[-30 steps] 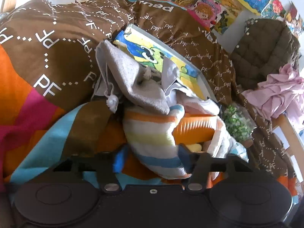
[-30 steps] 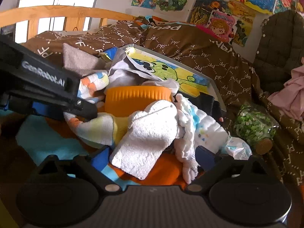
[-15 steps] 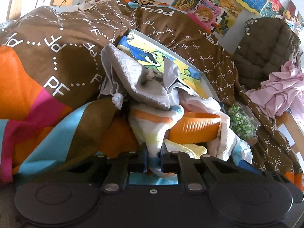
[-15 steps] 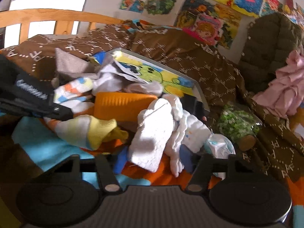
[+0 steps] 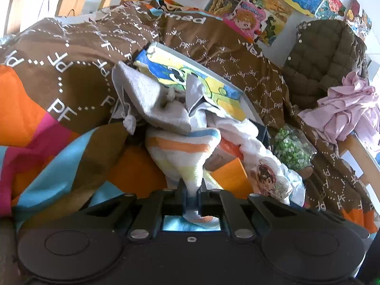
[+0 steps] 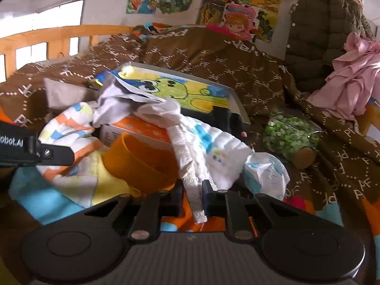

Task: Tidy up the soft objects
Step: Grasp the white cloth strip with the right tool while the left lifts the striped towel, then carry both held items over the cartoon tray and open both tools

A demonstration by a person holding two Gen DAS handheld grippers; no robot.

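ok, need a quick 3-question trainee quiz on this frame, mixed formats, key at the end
1. Multiple choice: what is pinched in the left gripper?
A. the striped towel
B. the pink garment
C. the grey drawstring bag

2. True or false: the right gripper, with jaws closing, has a strip of the white cloth between its pads.

3. Fill in: the orange cup lies on its ____, mouth facing the left of the right wrist view.

Key
1. A
2. True
3. side
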